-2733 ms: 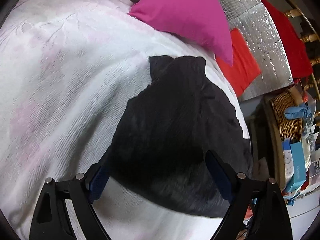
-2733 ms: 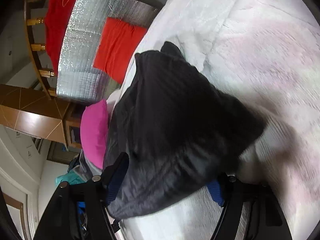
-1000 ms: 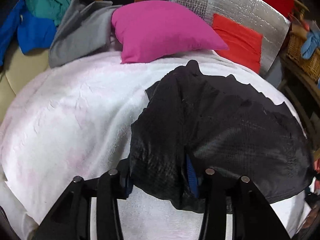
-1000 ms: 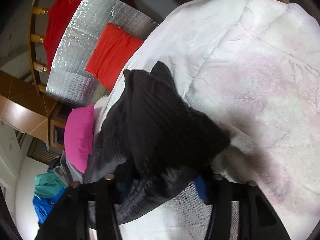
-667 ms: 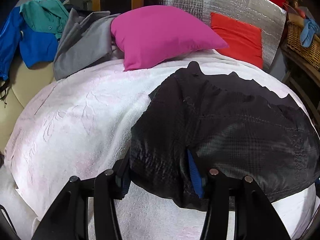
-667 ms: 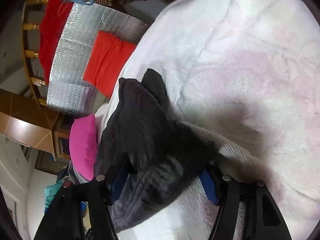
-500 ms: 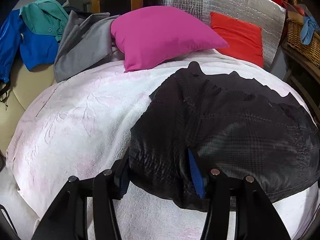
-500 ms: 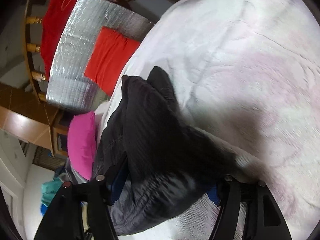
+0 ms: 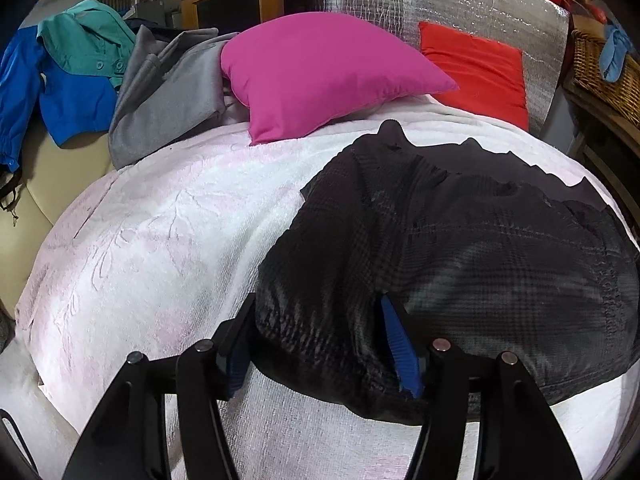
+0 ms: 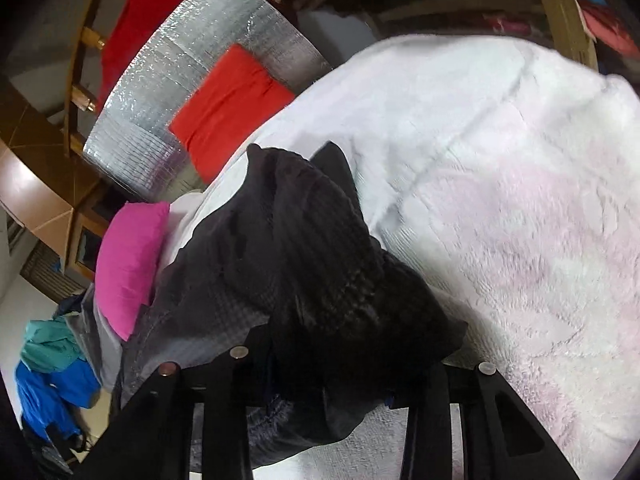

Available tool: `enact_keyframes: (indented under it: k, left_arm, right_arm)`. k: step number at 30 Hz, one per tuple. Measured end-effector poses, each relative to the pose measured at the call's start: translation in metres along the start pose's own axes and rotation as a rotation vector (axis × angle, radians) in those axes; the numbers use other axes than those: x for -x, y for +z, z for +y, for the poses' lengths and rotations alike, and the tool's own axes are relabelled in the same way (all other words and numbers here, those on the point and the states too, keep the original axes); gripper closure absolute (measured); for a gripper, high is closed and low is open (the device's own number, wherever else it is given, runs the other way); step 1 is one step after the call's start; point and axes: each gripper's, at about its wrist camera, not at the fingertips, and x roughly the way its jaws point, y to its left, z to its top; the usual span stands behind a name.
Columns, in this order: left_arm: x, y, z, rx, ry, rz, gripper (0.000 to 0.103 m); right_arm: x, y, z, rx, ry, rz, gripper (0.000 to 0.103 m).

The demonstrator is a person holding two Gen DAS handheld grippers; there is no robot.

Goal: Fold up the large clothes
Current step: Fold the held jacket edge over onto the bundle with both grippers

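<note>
A black checked garment (image 9: 460,240) lies bunched on the white fluffy blanket (image 9: 160,240) that covers the bed. My left gripper (image 9: 320,344) straddles its near edge. Its jaws are opening, and a fold of the cloth sits loosely between them, with the blue right pad (image 9: 398,344) showing bare. In the right wrist view the same garment (image 10: 304,260) is heaped up over the blanket (image 10: 500,200). My right gripper (image 10: 332,380) is closing on a thick bunch of the cloth, which fills the gap and hides both pads.
A pink pillow (image 9: 320,72) and a red cushion (image 9: 476,68) lie at the head of the bed against a silver foil panel (image 9: 440,0). A grey garment (image 9: 168,88) and a blue and teal jacket (image 9: 72,72) are piled at the left. A wicker basket (image 9: 600,68) stands at the right.
The left jaws have spread wider around the garment's edge. The right jaws have drawn in on the bunched cloth, and the right view has rolled a little.
</note>
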Motion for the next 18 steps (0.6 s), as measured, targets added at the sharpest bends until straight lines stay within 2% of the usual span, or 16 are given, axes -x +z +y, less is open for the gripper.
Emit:
enact_keyframes:
  k: [3,6,9,10,14,15,18]
  left_arm:
    - [0.002,0.004,0.008,0.006,-0.017,0.027,0.033]
    - [0.01,0.01,0.028,0.036,-0.069,0.034,0.031]
    - [0.017,0.024,0.056,0.079,-0.107,0.017,0.02]
    - [0.015,0.031,0.063,0.087,-0.106,0.02,0.02]
    - [-0.004,0.055,0.077,0.129,-0.175,0.086,0.019]
    - [-0.013,0.059,0.078,0.138,-0.204,0.117,0.019]
    - [-0.044,0.064,0.072,0.169,-0.287,0.216,0.019]
  right_arm:
    - [0.003,0.005,-0.003,-0.039,0.033,0.038,0.059]
    - [0.01,0.015,-0.015,-0.109,0.085,0.093,0.048]
    - [0.015,0.024,-0.018,-0.081,0.1,0.117,0.047]
    - [0.015,0.026,-0.017,-0.066,0.095,0.12,0.046]
    - [0.023,0.039,-0.018,-0.03,0.032,0.059,0.039]
    - [0.028,0.045,-0.024,-0.053,0.046,0.038,0.039]
    - [0.037,0.059,-0.041,-0.121,0.085,0.011,0.029]
